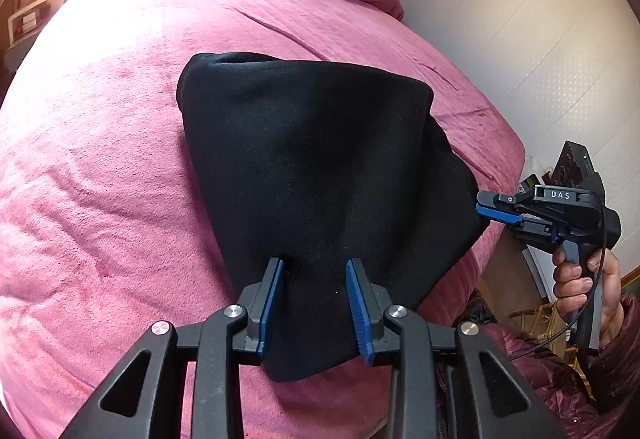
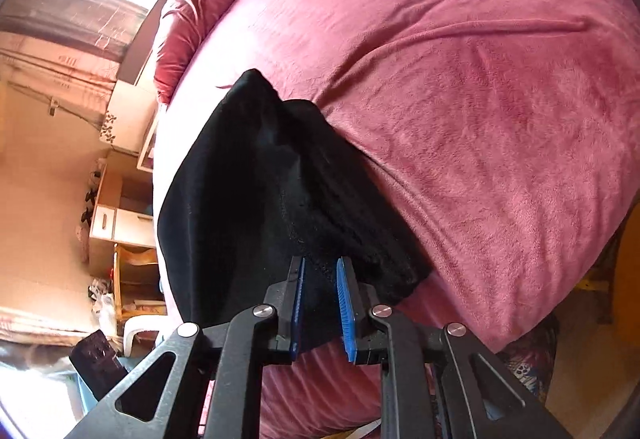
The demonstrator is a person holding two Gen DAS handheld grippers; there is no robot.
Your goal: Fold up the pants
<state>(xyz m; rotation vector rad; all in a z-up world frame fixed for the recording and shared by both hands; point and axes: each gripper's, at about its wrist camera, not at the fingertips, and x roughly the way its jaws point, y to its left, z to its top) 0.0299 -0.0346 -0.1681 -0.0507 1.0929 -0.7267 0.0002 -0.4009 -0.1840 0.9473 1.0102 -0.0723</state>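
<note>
Left wrist: jaws pinching pants point(image 1: 312, 175).

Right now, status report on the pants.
Left gripper and right gripper both clamped on pants. Pants bunched on pink bed. Nothing in the way.

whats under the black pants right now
The black pants lie on the pink blanket covering the bed; both grippers' fingers straddle their near edge. Whatever lies beneath the fabric, or folded inside it, is hidden.
</note>
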